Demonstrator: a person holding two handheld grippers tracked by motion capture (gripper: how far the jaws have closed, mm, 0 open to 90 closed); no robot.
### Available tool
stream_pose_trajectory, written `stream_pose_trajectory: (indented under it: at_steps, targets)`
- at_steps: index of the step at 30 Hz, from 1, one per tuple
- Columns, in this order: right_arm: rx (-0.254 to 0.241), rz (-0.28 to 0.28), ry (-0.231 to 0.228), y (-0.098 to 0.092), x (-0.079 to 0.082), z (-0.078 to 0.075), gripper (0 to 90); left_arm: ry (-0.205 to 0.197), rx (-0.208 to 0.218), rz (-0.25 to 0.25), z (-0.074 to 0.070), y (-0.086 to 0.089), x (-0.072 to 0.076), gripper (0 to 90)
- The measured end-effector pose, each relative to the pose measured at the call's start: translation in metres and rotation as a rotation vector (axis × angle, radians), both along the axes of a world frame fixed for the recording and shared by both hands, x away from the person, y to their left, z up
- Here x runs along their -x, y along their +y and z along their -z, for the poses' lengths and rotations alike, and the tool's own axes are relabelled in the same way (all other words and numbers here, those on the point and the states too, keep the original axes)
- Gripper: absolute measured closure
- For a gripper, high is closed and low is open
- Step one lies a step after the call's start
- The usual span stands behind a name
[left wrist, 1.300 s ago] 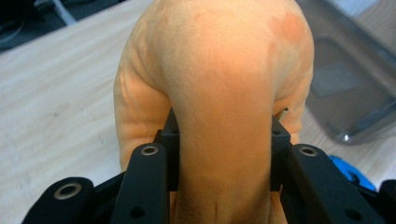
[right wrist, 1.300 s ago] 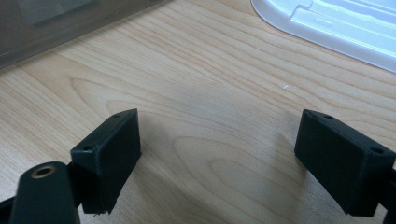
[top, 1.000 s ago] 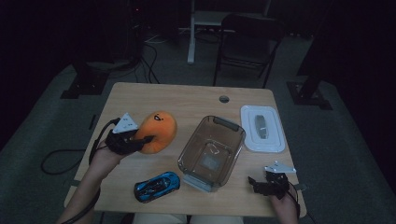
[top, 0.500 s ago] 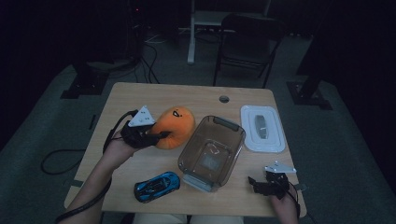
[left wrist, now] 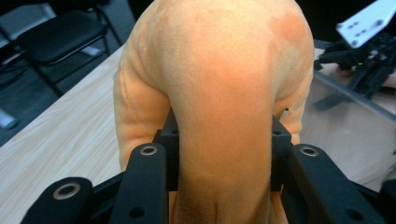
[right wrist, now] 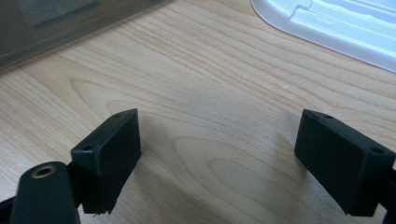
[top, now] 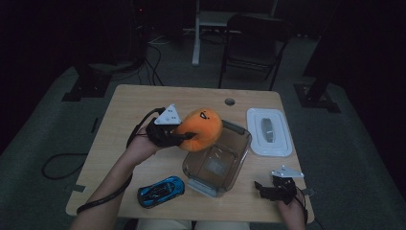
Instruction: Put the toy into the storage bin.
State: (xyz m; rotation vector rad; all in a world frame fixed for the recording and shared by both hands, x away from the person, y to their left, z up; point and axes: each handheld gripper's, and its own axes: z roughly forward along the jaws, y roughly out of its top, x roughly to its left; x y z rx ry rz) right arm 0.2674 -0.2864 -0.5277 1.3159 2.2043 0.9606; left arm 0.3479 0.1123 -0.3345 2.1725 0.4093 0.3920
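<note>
Right tongs [top: 273,188] rest open on the counter [top: 143,103]; left tongs [top: 181,138] grip an orange plush [top: 203,128] at the bin's [top: 239,148] near rim.
The soft plush could slip out, or snag the rim and tip the bin.

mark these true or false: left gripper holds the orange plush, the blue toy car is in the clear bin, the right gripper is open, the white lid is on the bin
1. The left gripper holds the orange plush. True; its jaws pinch the plush over the near-left rim of the clear bin.
2. The blue toy car is in the clear bin. False; it lies on the table, left of the bin.
3. The right gripper is open. True; bare wood shows between its jaws.
4. The white lid is on the bin. False; it lies flat on the table to the bin's right.
</note>
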Motion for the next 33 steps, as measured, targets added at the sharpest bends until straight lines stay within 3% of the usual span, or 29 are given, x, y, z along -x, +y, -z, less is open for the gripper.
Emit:
stream_pose_trajectory:
  at_steps: [5,15,33]
  targets:
    - [-0.004,0.0,0.001,0.0,0.0,0.0,14.0,-0.007,-0.024,0.055,0.003,-0.02,-0.003,64.1]
    - [-0.008,-0.001,0.002,-0.001,0.0,0.0,14.0,0.026,-0.064,0.127,0.014,-0.05,-0.015,64.1]
    - [-0.015,-0.002,0.002,-0.002,0.0,0.0,14.1,0.072,-0.167,0.18,0.04,-0.079,-0.018,63.1]
